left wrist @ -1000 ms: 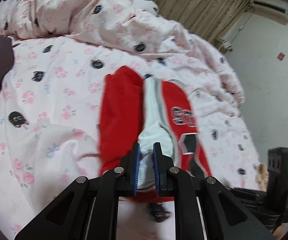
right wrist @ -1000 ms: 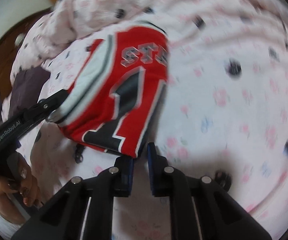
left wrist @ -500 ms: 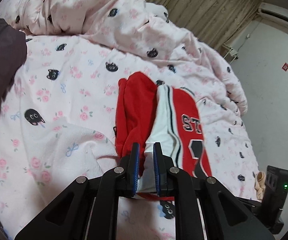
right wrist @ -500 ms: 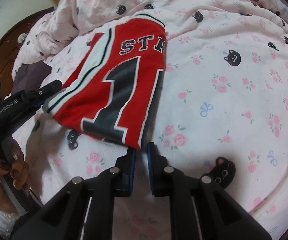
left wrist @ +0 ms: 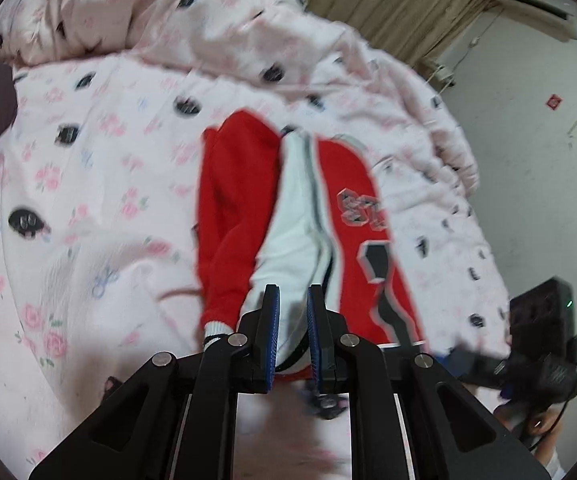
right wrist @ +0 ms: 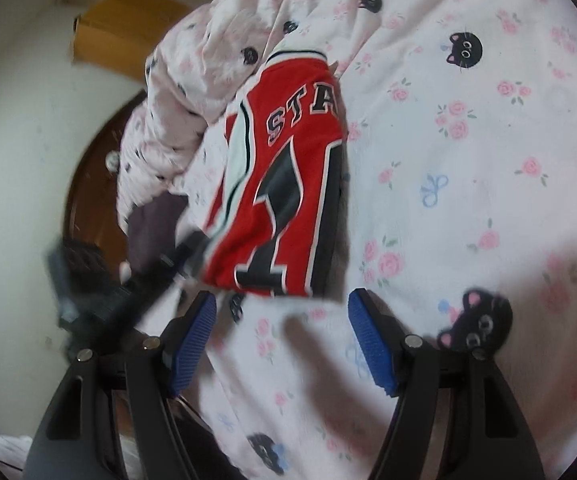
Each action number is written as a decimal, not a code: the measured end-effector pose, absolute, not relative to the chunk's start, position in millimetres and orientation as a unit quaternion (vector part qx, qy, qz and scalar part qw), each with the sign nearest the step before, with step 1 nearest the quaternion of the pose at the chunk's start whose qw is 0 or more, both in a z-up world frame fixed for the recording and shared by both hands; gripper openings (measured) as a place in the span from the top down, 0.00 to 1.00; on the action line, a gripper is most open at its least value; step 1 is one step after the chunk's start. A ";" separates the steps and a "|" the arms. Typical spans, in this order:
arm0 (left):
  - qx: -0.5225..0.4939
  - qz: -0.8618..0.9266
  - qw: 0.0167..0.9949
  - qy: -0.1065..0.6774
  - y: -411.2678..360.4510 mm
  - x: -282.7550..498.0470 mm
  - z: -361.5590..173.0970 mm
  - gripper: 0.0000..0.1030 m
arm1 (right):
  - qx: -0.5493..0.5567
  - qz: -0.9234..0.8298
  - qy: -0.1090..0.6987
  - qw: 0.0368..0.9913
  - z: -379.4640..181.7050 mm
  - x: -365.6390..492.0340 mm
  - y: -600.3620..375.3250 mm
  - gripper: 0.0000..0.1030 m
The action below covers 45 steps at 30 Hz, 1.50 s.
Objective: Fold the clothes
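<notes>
Reading "STA" above a black "1", red jersey [right wrist: 288, 184] in left claw [left wrist: 291, 320].

The jersey [left wrist: 288, 216] is spread on the bed sheet [left wrist: 88, 184], folded into a long strip. Its near end is held between the fingers of the left gripper [left wrist: 291, 320]. A bunched blanket [left wrist: 192, 20] is piled behind the jersey, at the far side of the bed. In the right wrist view, the right gripper [right wrist: 284, 344] is seen just before the jersey's near edge, its fingers set wide apart over the sheet. The left gripper is seen touching the jersey's left side there.
</notes>
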<state>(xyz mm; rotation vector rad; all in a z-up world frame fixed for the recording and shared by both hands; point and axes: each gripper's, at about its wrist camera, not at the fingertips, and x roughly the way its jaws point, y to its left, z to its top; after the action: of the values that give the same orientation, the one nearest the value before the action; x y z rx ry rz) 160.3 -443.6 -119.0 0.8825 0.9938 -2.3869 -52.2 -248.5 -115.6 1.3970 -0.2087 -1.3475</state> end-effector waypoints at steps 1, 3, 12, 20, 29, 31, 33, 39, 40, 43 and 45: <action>0.317 -0.854 0.204 0.359 -445.9 161.3 -122.4 0.89 | 0.595 -0.570 -0.092 0.560 -116.9 -56.1 -251.0 0.32; 0.316 -0.853 0.204 0.360 -448.8 163.4 -127.1 0.90 | 0.597 -0.567 -0.097 0.560 -118.8 -63.6 -258.2 0.32; 0.308 -0.839 0.196 0.404 -462.9 170.9 -141.1 0.96 | 0.607 -0.546 -0.109 0.567 -133.4 -81.3 -313.2 0.31; 0.300 -0.839 0.190 0.412 -460.1 175.7 -137.0 0.96 | 0.592 -0.545 -0.106 0.584 -150.3 -72.9 -332.2 0.81; 0.271 -0.867 0.208 0.363 -465.1 182.4 -104.8 0.47 | 0.571 -0.539 -0.132 0.605 -158.6 -74.1 -320.8 0.87; 0.275 -0.869 0.199 0.360 -474.4 178.9 -104.1 0.46 | 0.570 -0.537 -0.136 0.607 -160.1 -74.5 -320.7 0.87; 0.278 -0.871 0.191 0.358 -483.7 175.3 -103.4 0.46 | 0.568 -0.538 -0.137 0.607 -160.2 -74.8 -320.0 0.87; 0.325 -0.846 0.168 0.387 -501.5 147.5 -134.5 0.46 | 0.567 -0.539 -0.136 0.608 -159.9 -75.3 -319.1 0.87; 0.330 -0.841 0.173 0.392 -504.1 144.8 -139.8 0.46 | 0.567 -0.539 -0.136 0.609 -160.0 -75.4 -319.2 0.87; 0.336 -0.834 0.174 0.401 -507.6 138.6 -148.0 0.46 | 0.567 -0.538 -0.137 0.609 -160.0 -75.5 -319.2 0.88; 0.339 -0.834 0.165 0.402 -507.2 134.7 -149.9 0.43 | 0.567 -0.537 -0.138 0.609 -160.2 -75.6 -319.3 0.88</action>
<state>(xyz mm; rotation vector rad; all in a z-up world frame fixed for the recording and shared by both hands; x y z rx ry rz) 134.7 -507.2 -149.9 0.9661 1.1446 -2.3766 -75.6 -319.3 -160.2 1.3096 -0.3189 -1.2400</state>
